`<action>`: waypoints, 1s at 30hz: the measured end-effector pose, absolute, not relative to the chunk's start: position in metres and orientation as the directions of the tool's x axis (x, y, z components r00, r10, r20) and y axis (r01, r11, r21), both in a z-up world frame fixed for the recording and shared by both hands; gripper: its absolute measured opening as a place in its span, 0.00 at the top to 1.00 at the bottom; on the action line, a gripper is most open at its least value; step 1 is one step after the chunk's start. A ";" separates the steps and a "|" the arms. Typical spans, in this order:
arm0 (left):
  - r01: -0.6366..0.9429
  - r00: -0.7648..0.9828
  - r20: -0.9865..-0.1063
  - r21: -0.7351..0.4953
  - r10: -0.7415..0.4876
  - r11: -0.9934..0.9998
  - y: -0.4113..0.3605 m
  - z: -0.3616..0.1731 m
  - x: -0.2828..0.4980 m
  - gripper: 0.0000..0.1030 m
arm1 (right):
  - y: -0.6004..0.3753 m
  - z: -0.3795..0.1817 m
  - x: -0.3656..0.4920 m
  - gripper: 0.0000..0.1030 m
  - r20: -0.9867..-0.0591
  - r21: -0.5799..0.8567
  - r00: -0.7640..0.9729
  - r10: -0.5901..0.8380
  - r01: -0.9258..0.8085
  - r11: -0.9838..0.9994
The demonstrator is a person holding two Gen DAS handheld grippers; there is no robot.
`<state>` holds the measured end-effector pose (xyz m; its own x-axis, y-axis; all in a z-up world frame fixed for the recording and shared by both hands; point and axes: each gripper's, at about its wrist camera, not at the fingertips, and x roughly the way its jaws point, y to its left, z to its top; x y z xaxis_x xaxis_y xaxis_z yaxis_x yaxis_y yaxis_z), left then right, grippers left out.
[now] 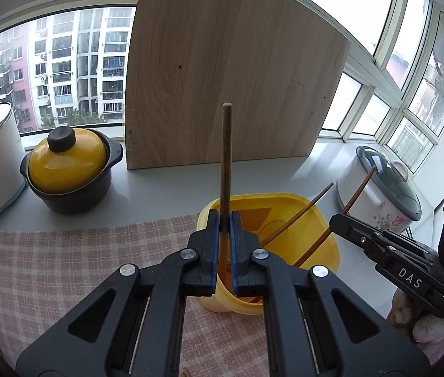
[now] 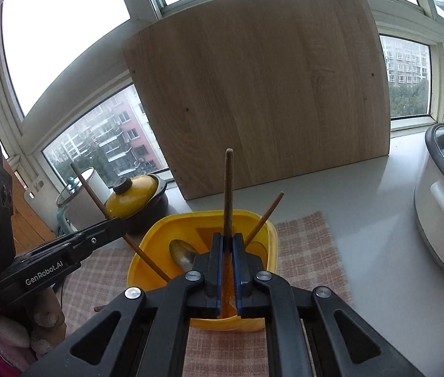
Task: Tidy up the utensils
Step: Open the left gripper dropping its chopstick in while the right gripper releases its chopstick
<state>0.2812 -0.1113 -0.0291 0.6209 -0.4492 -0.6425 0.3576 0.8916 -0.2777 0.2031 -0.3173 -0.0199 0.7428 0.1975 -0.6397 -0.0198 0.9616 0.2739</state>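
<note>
Standing upright: slim brown wooden chopstick (image 1: pixel 225 163) over yellow container (image 1: pixel 310 210).

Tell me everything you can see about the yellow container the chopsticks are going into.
The yellow container is an open, rounded-square tub that looks like glossy plastic, standing upright on a pink checked cloth. Inside lie a metal spoon and one loose chopstick leaning on its rim. Two more chopsticks, each clamped in a gripper, reach down into it.

At six o'clock the yellow tub (image 2: pixel 270 229) vanishes behind black gripper arms; each clamped chopstick's (image 1: pixel 225 157) lower end is hidden; the spoon (image 2: pixel 182 253) handle too.
</note>
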 end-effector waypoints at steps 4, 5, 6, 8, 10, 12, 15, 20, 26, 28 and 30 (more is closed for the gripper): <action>0.357 0.616 -0.649 -0.273 -0.445 0.893 -0.111 -0.032 0.281 0.96 | -0.313 -0.022 0.203 0.97 -0.647 0.263 0.736 0.197 -0.026 0.964; 0.357 0.616 -0.650 -0.273 -0.445 0.893 -0.111 -0.032 0.281 0.96 | -0.312 -0.023 0.203 0.97 -0.649 0.259 0.736 0.195 -0.028 0.965; 0.356 0.617 -0.650 -0.272 -0.443 0.894 -0.111 -0.032 0.281 0.96 | -0.311 -0.023 0.203 0.97 -0.652 0.257 0.733 0.195 -0.029 0.966; 0.355 0.617 -0.651 -0.271 -0.442 0.895 -0.110 -0.033 0.281 0.96 | -0.310 -0.024 0.203 0.97 -0.656 0.253 0.729 0.195 -0.030 0.967; 0.357 0.616 -0.651 -0.271 -0.443 0.894 -0.110 -0.033 0.281 0.96 | -0.310 -0.024 0.203 0.96 -0.659 0.249 0.727 0.190 -0.027 0.968; 0.357 0.617 -0.653 -0.267 -0.440 0.895 -0.110 -0.034 0.280 0.96 | -0.311 -0.024 0.203 0.96 -0.661 0.249 0.726 0.189 -0.026 0.968; 0.360 0.618 -0.652 -0.261 -0.439 0.896 -0.110 -0.033 0.279 0.96 | -0.311 -0.024 0.201 0.96 -0.664 0.244 0.725 0.186 -0.025 0.970; 0.362 0.619 -0.654 -0.254 -0.436 0.897 -0.110 -0.032 0.275 0.95 | -0.311 -0.020 0.195 0.77 -0.656 0.239 0.733 0.178 -0.022 0.971; 0.361 0.635 -0.643 -0.242 -0.428 0.900 -0.106 -0.027 0.266 0.88 | -0.312 -0.016 0.184 0.72 -0.650 0.232 0.741 0.170 -0.019 0.973; 0.360 0.639 -0.640 -0.242 -0.427 0.901 -0.104 -0.025 0.262 0.88 | -0.312 -0.015 0.180 0.72 -0.650 0.233 0.741 0.169 -0.017 0.972; 0.361 0.642 -0.638 -0.238 -0.426 0.902 -0.102 -0.024 0.258 0.88 | -0.312 -0.014 0.175 0.71 -0.649 0.229 0.742 0.165 -0.016 0.973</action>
